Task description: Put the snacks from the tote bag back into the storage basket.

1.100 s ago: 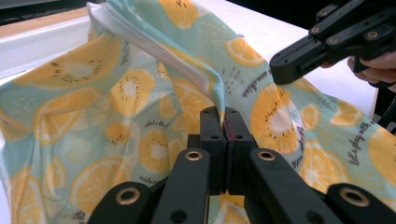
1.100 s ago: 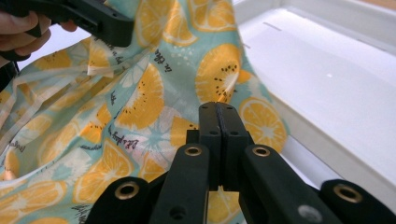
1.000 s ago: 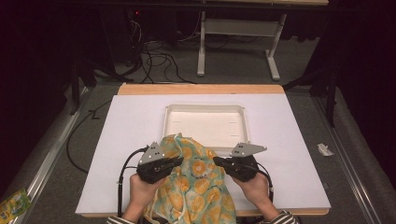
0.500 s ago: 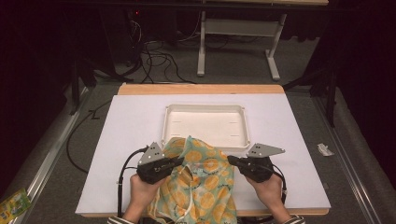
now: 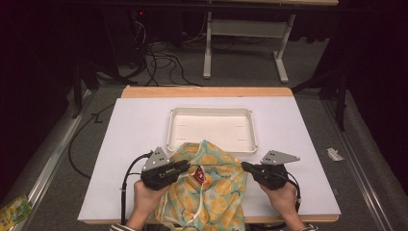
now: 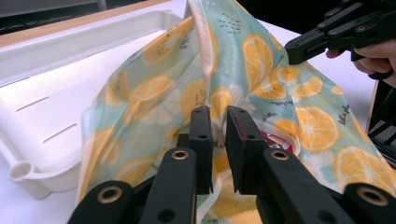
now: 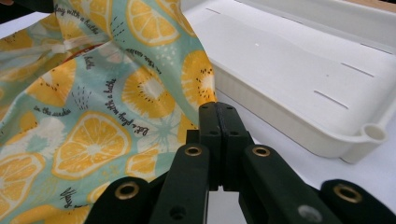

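Since a second ago the right gripper (image 5: 242,166) has slid outward to the right, pulling the lemon-print cloth bag (image 5: 211,192) taut across the near edge of the table (image 5: 120,144). At the left, the left gripper (image 5: 188,165) has just been opening its jaws, with a fold of the bag in the gap. Behind the bag sits the white tray (image 5: 211,127), its near rim overlapped by fabric. At the right, the right gripper's jaws are clamped on the bag's edge.
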A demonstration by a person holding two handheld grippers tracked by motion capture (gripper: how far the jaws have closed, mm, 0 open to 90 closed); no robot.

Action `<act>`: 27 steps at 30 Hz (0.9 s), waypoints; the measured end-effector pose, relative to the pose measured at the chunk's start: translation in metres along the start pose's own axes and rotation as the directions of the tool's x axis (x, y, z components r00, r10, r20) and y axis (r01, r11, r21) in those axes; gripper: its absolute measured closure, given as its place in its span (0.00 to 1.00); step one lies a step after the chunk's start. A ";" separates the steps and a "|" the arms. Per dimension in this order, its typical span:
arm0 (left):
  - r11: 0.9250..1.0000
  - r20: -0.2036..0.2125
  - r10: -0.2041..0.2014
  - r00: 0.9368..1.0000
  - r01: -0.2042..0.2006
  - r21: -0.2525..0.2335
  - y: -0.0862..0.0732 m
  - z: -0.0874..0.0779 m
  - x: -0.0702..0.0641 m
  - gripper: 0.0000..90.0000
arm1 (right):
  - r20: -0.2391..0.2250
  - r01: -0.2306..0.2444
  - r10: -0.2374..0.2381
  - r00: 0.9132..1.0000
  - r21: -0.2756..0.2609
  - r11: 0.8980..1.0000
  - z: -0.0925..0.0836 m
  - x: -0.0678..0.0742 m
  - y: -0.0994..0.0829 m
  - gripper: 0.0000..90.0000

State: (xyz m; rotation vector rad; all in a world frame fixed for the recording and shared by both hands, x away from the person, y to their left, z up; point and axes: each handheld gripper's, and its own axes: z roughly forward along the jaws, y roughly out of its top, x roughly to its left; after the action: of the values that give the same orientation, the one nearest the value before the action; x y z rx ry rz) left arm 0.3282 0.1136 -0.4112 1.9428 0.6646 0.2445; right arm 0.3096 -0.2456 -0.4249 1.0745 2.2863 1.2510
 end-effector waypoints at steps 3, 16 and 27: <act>1.000 -0.009 0.004 1.000 -0.004 0.000 -0.001 -0.001 0.000 0.86 | 0.006 -0.004 0.004 1.000 0.002 1.000 -0.001 -0.002 -0.003 1.00; 0.999 -0.082 -0.036 0.996 0.035 -0.007 -0.005 -0.012 0.008 0.74 | 0.016 0.004 -0.004 1.000 0.005 1.000 -0.002 -0.007 -0.012 1.00; 0.996 -0.185 -0.087 0.979 0.089 0.000 -0.014 -0.018 0.023 0.68 | 0.021 0.021 -0.021 1.000 0.013 1.000 -0.004 -0.008 -0.015 1.00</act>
State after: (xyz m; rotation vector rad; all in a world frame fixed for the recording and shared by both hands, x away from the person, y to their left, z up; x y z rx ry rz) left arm 0.3346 0.1446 -0.4178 1.9080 0.8728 0.3709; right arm 0.3058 -0.2590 -0.4359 1.0600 2.2871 1.2128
